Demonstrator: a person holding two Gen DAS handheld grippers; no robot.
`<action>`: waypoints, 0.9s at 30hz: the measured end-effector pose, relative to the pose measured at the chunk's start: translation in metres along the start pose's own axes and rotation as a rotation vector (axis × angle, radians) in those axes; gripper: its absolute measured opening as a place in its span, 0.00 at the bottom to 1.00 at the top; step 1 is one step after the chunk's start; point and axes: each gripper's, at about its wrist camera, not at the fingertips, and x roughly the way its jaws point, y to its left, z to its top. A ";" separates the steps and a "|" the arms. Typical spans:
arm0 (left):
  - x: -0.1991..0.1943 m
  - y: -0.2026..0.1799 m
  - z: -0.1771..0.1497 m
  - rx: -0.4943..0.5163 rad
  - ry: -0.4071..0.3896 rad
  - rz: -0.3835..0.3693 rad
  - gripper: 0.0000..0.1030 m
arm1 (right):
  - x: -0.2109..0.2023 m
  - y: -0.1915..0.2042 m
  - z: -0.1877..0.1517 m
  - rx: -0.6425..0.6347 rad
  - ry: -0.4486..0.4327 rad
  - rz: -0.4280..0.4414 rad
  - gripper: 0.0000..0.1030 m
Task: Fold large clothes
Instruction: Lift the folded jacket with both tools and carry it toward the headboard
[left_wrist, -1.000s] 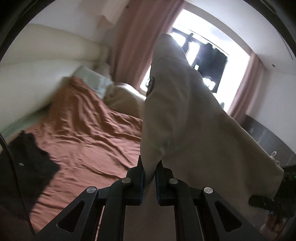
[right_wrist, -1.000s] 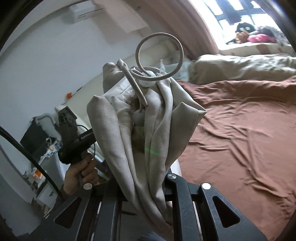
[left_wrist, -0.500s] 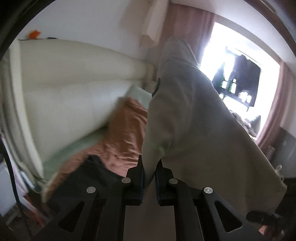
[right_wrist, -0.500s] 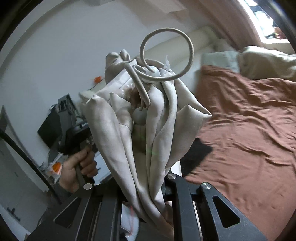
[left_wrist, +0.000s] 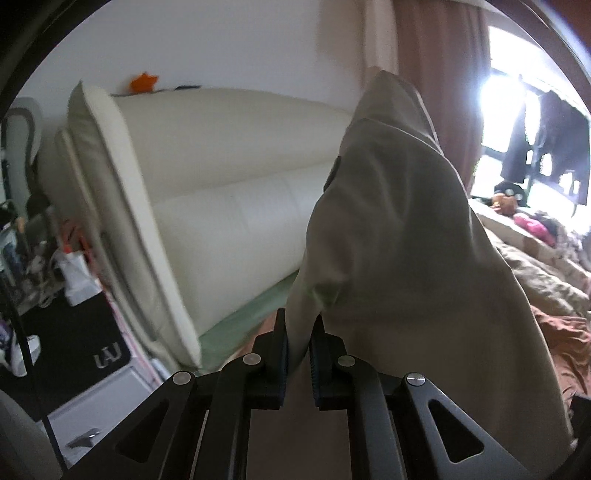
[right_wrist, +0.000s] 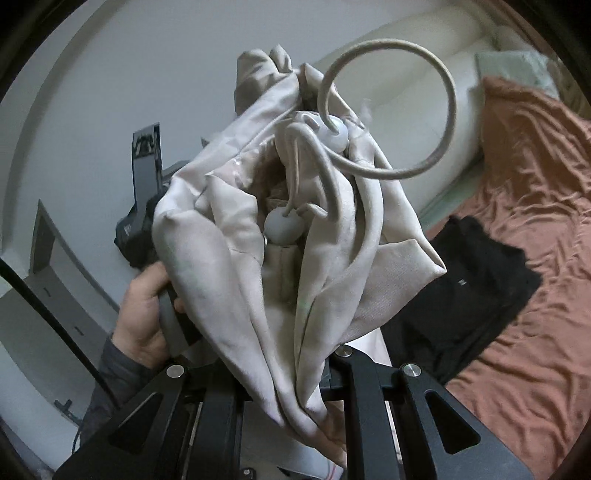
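A beige hooded jacket (left_wrist: 399, 251) hangs in the air between both grippers. My left gripper (left_wrist: 297, 343) is shut on a fold of its fabric, and the cloth rises above the jaws. My right gripper (right_wrist: 291, 373) is shut on a bunched part of the same jacket (right_wrist: 229, 266), where a drawstring loop (right_wrist: 439, 85) and two round toggles (right_wrist: 282, 225) stick up. The right fingertips are hidden by the cloth. The hand holding the other gripper shows at the left of the right wrist view (right_wrist: 147, 310).
A bed with a rust-brown sheet (right_wrist: 532, 236) lies to the right, with a black garment (right_wrist: 465, 280) near its edge. A cream padded headboard (left_wrist: 221, 206) stands behind. A cluttered nightstand (left_wrist: 66, 280) is at the left, and a bright window (left_wrist: 517, 110) at the right.
Both grippers have swung left with the jacket still held; the left view now faces the headboard and nightstand instead of the bed. The black garment has come into the right view.
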 end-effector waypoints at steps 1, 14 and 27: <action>0.004 0.005 0.001 0.001 0.008 0.016 0.10 | 0.006 -0.006 0.002 0.016 0.003 0.013 0.09; 0.117 0.006 0.007 -0.040 0.128 0.116 0.10 | 0.025 -0.123 0.029 0.173 0.018 0.049 0.09; 0.258 0.020 -0.024 0.004 0.253 0.177 0.10 | 0.049 -0.233 0.054 0.297 0.023 0.055 0.08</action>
